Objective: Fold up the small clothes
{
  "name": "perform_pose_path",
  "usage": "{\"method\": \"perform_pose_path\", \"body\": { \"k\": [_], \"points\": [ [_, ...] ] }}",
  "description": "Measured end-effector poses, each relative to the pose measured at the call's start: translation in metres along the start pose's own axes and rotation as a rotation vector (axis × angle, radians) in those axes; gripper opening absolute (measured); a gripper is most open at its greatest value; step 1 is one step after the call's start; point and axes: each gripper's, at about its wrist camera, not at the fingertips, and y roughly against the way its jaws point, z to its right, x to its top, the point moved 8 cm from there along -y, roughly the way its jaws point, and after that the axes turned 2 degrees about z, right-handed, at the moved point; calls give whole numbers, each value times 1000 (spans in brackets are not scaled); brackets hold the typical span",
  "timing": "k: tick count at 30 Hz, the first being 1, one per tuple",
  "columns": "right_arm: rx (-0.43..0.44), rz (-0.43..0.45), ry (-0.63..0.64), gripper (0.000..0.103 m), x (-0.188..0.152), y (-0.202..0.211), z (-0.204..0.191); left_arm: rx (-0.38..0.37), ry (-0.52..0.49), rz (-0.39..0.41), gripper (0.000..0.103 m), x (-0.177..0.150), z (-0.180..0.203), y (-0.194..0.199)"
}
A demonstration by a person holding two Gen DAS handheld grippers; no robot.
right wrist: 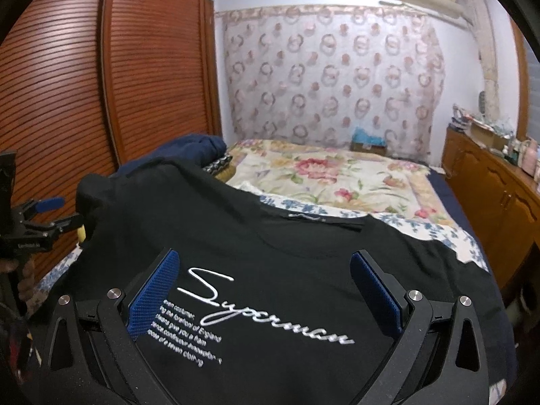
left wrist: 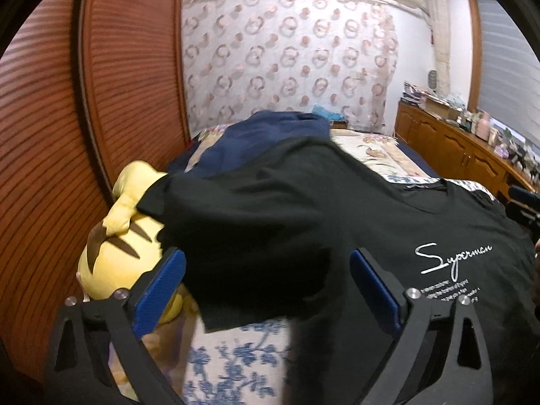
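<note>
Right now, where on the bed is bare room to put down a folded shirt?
Free: the floral quilt beyond the black printed T-shirt, toward the patterned curtain. Crowded: the left side, with the yellow plush toy and navy blue garment.

Cloth, plush, wood

Matt black cotton tee (right wrist: pixel 287 236) under right gripper (right wrist: pixel 266 290); fuzzy yellow plush (left wrist: pixel 111 243), ribbed glossy wood doors (left wrist: pixel 50 135) left.

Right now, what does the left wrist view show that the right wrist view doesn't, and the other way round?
Only the left wrist view: a yellow plush toy under the shirt's sleeve, which lies between the open left gripper.
Only the right wrist view: the whole floral quilt, and the print centred between the open right gripper.
Both: the black shirt, navy cloth, wardrobe, curtain.
</note>
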Motion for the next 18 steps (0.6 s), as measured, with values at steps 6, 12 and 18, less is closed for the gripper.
{"method": "perform_pose_path", "body": {
  "k": [6,12,18],
  "points": [
    [49,-60,31,103,2,-33,-12,26,74,-20,76,5,-38,-7],
    [97,-114,32,103,3,-62,-22,28,152,-14,72,21,-65,-14],
    [123,-134,39,103,6,-74,-27,-14,171,-36,47,22,-70,-27]
  ]
}}
